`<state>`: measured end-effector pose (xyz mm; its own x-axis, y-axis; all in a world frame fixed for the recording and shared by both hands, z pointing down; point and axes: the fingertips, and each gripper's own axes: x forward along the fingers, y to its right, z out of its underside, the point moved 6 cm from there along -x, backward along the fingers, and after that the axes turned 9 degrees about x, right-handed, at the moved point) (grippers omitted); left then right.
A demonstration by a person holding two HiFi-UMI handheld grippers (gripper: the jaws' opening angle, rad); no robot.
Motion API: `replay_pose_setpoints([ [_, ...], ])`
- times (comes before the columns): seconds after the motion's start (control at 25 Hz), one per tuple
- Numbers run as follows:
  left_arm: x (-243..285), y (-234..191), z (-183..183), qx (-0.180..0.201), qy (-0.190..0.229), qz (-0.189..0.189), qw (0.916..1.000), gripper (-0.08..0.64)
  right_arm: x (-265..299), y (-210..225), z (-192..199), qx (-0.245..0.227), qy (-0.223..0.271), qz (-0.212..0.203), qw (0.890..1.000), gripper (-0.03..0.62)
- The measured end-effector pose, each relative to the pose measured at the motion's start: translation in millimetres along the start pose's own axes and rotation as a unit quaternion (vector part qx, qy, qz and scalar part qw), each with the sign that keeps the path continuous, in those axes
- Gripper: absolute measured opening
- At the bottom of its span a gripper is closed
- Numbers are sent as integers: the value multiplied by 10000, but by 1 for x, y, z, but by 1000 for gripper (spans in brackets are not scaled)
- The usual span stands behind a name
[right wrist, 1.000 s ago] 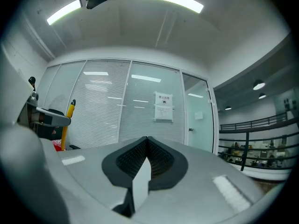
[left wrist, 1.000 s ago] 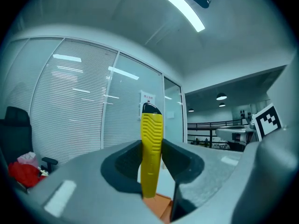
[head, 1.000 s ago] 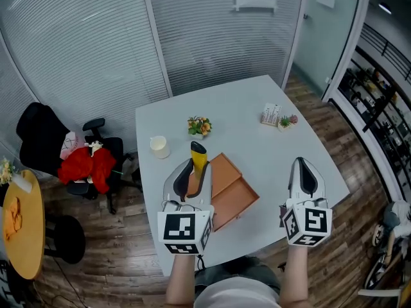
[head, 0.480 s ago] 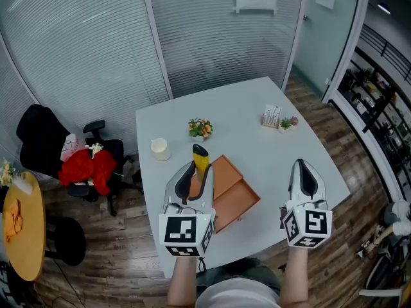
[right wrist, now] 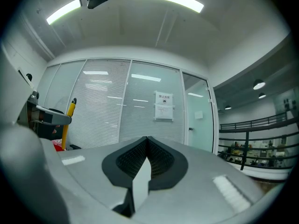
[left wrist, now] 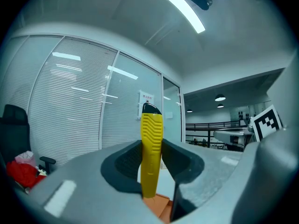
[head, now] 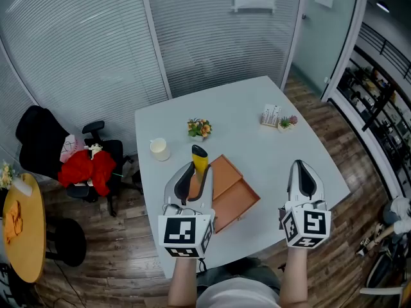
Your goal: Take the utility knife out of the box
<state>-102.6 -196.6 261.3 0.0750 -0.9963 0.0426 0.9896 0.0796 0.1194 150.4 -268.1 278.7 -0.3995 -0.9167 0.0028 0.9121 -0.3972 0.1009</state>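
A yellow utility knife [head: 199, 158] with a black tip stands upright between the jaws of my left gripper [head: 194, 170], which is shut on it above the open orange box [head: 226, 192]. In the left gripper view the utility knife [left wrist: 151, 157] rises between the dark pads, and a corner of the orange box [left wrist: 159, 207] shows below. My right gripper [head: 304, 175] hovers over the table's right front, shut with nothing in it. From the right gripper view the jaws [right wrist: 147, 146] meet, and the yellow knife [right wrist: 68, 122] shows at far left.
The white table [head: 244, 127] carries a cream cup [head: 159, 147], a small flower bunch [head: 200, 127], and a card holder with a little plant [head: 277, 117]. An office chair with red cloth [head: 82, 165] stands left of the table. A round yellow table [head: 22, 230] is at far left.
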Motion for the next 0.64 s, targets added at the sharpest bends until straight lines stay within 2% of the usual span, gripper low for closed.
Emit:
replay_pose_setpoints([
  [0.64, 1, 5, 3, 5, -48, 35, 10000, 135, -5, 6, 3, -20, -15, 71, 10000, 23],
])
